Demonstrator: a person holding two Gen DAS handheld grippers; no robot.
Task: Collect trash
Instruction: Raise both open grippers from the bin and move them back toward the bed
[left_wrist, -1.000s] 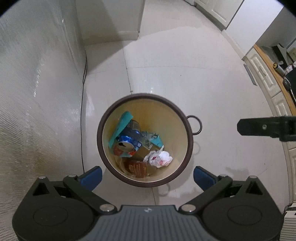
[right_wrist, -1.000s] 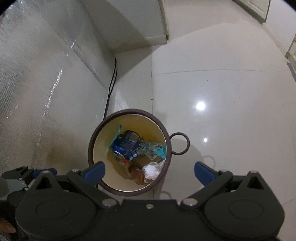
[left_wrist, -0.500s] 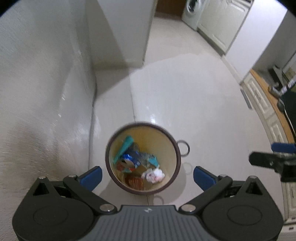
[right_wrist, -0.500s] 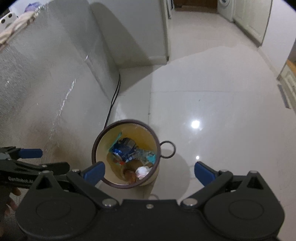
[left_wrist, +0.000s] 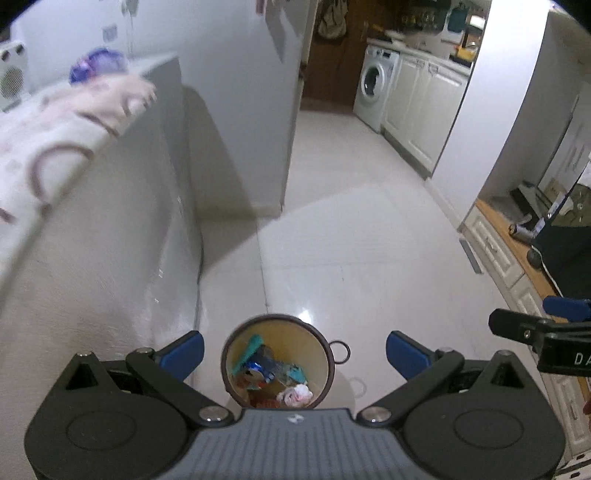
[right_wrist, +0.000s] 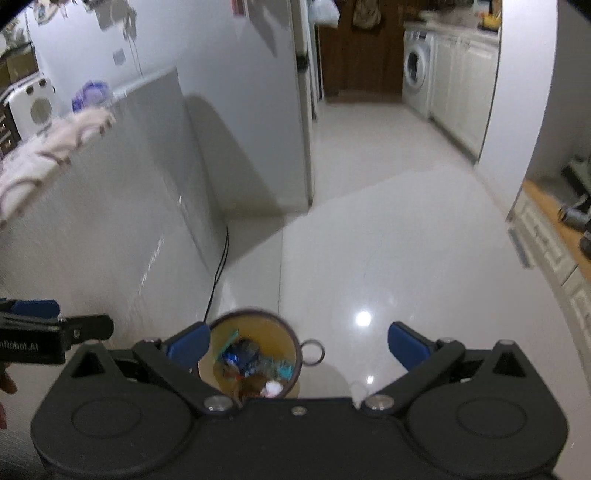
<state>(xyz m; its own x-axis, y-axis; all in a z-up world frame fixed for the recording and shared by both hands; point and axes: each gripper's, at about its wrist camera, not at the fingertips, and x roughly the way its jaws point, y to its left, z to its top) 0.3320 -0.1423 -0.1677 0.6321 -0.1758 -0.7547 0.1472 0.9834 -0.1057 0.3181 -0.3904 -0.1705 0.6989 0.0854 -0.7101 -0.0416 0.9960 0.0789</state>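
Left wrist view: we see our left gripper spread wide, empty, above the trash bin; right gripper likewise.

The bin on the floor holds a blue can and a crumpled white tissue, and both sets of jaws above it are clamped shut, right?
Not quite. Both sets of jaws stand wide open and hold nothing, as each wrist view shows. The rest is right: the bin sits on the floor and holds a blue can and a crumpled white tissue.
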